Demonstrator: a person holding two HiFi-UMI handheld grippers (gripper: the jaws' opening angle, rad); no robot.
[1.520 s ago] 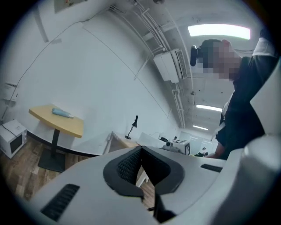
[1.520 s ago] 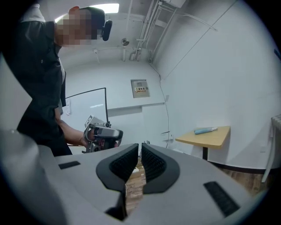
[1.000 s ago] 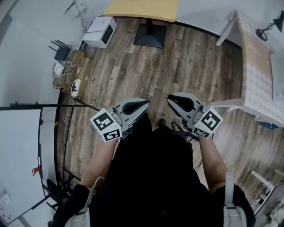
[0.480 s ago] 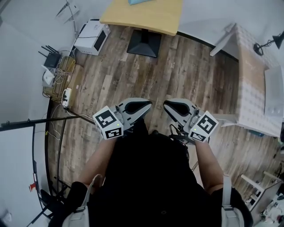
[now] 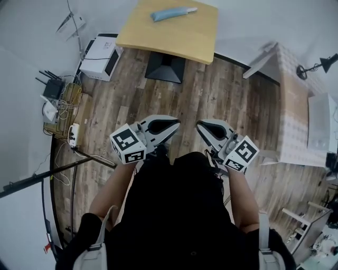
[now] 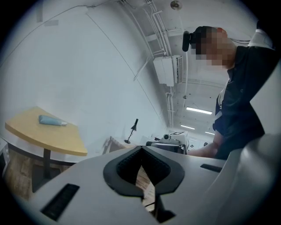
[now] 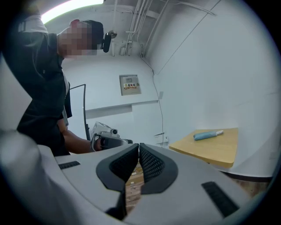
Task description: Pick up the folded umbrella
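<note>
Blue folded umbrella (image 5: pixel 171 13) at 12 o'clock on wooden table (image 5: pixel 182 42), well ahead; left gripper (image 5: pixel 176 124), right gripper (image 5: pixel 200 125) closed, empty, level for approach.

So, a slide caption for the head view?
Left gripper and right gripper, both shut and empty, far from the umbrella on the yellow table.
</note>
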